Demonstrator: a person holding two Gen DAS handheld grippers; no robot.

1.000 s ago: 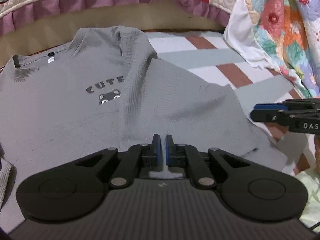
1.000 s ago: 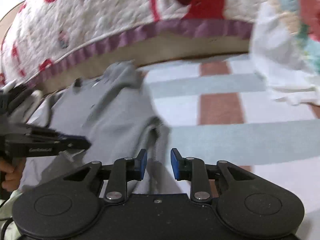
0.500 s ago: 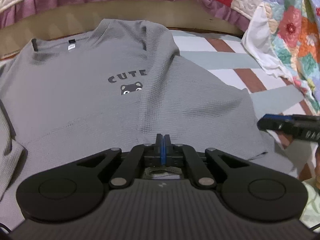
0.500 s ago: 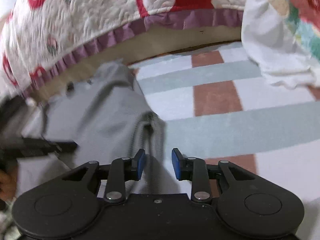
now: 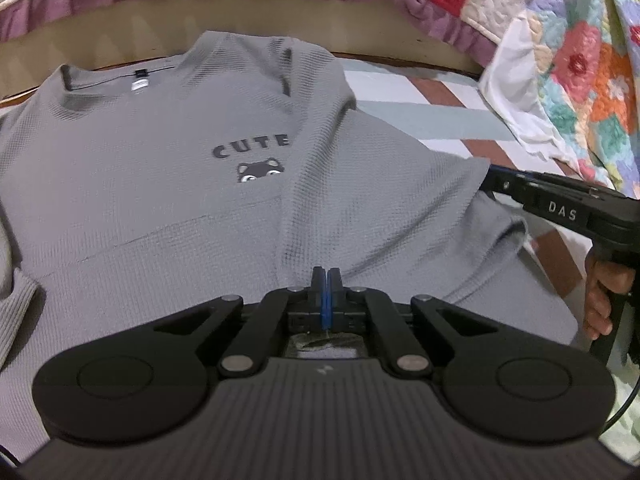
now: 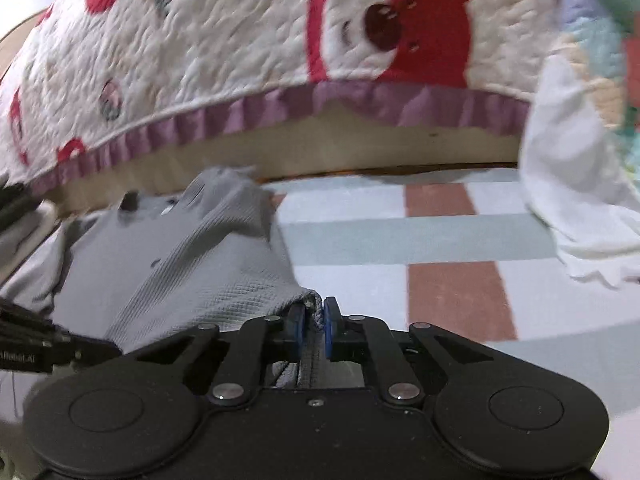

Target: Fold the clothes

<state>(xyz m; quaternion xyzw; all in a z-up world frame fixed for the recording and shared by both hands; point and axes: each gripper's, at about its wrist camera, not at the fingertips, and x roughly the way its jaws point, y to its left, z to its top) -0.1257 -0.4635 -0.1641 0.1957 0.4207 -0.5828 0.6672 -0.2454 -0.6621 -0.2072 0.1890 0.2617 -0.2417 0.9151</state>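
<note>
A grey shirt (image 5: 168, 184) lies spread on my striped bed sheet (image 6: 440, 240). My left gripper (image 5: 325, 280) is clenched tight at its lower hem. My right gripper (image 6: 314, 316) pinches the shirt's side edge, lifting a fold.

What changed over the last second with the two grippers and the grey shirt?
The right gripper, open a second ago, has closed on the grey shirt's sleeve cuff. The left gripper went from a narrow gap to fully shut at the shirt's lower edge; whether it pinches fabric is unclear. The shirt stays spread face up on the striped sheet.
</note>
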